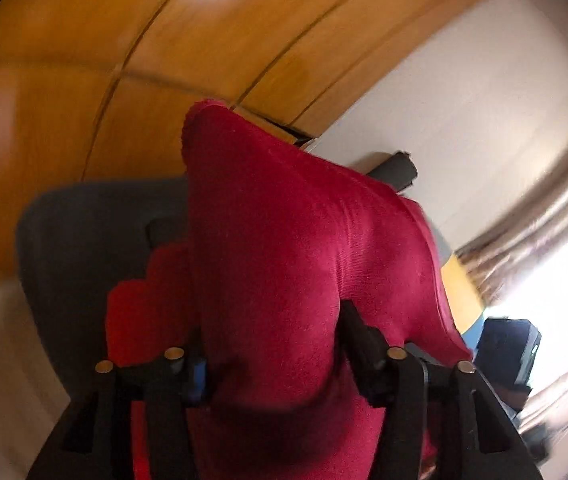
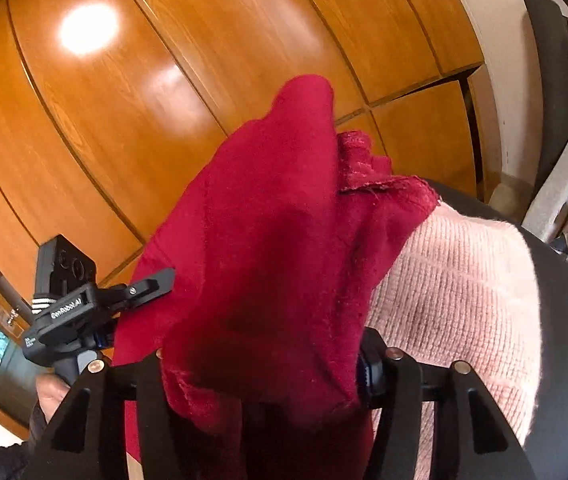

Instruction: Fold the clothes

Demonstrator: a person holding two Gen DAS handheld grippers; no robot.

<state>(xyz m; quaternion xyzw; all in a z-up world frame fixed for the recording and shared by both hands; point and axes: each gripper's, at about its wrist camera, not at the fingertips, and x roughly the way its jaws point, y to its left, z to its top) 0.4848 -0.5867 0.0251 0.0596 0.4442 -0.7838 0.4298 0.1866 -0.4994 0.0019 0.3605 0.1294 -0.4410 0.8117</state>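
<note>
Item: red garment (image 1: 284,248), knit, bunched. In the left wrist view it fills the centre and rises to a peak at 12 o'clock, draped between and over the left gripper (image 1: 272,344) fingers. In the right wrist view the same garment (image 2: 268,240) piles over the right gripper (image 2: 260,356), with a frayed edge at 1 o'clock.

Claws: both sets of jaws stand part open with cloth between them. Cloth hides the pads, so I cannot tell whether either still pinches.

Adjacent: pink knit (image 2: 456,292) at 3 o'clock in the right view, lying on a dark grey surface (image 2: 564,340), its near edge under the red cloth. The left gripper (image 2: 84,308) shows at 9 o'clock there, in a hand (image 2: 50,394). Wooden panels (image 2: 164,100) behind; curtain (image 1: 544,216) at 3 o'clock in the left view.

Risks, judged: cloth slipping free of loose jaws and dropping in a heap, losing the fold; the garment snagging on the fingers on withdrawal; red cloth landing on the pink knit and dragging it.
</note>
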